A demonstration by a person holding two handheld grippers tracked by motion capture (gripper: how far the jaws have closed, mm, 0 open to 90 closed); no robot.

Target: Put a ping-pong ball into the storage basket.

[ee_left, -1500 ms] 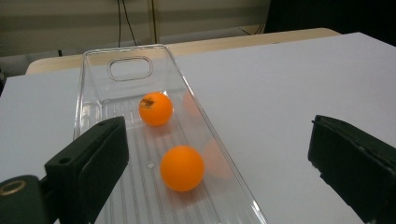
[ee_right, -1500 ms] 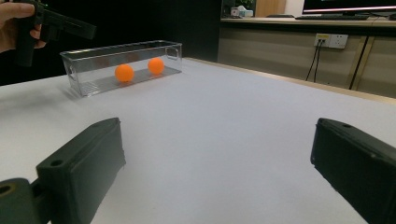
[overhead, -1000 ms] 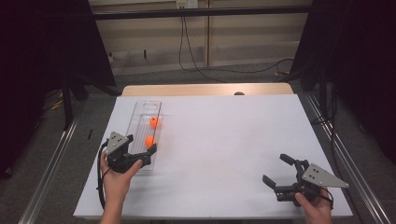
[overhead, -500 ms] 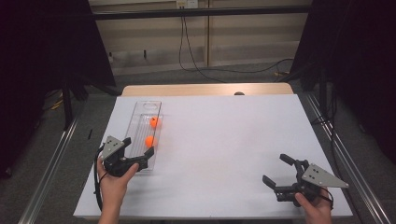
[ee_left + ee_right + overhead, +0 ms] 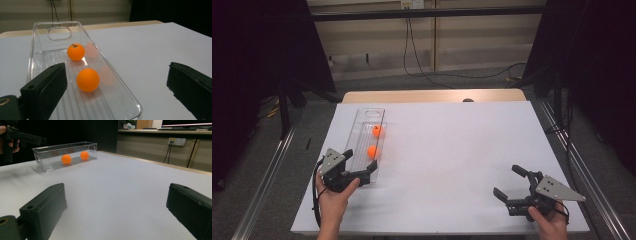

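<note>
- L gripper (image 5: pixel 360 161) at near end of clear tray (image 5: pixel 362 145), jaws wide apart, nothing clamped; one jaw over tray's near end, other out past its right rim over table (image 5: pixel 452 150).
- In left gripper view: near ball (image 5: pixel 87 80) sits just ahead of the jaws, between their lines, inside tray (image 5: pixel 112 85); far ball (image 5: pixel 76 52) further up the tray, apart from the 1st.
- R gripper (image 5: pixel 511 183) at near-right of table, well apart from tray, jaws wide apart, empty.
- Count: 2 orange balls (image 5: pixel 372 151) (image 5: pixel 377 131), 1 tray, 2 grippers.
- Right gripper view: tray (image 5: pixel 50 166) far off w/ both balls inside, L gripper (image 5: pixel 25 137) by its end.
- Materials: tray = transparent plastic, long, narrow, ribbed floor, rounded corners, slot handle cutout at far end. Balls = smooth, matte, round; far one has small dark print. Table = flat white sheet, wood edge at back. Jaws = black, blocky.
</note>
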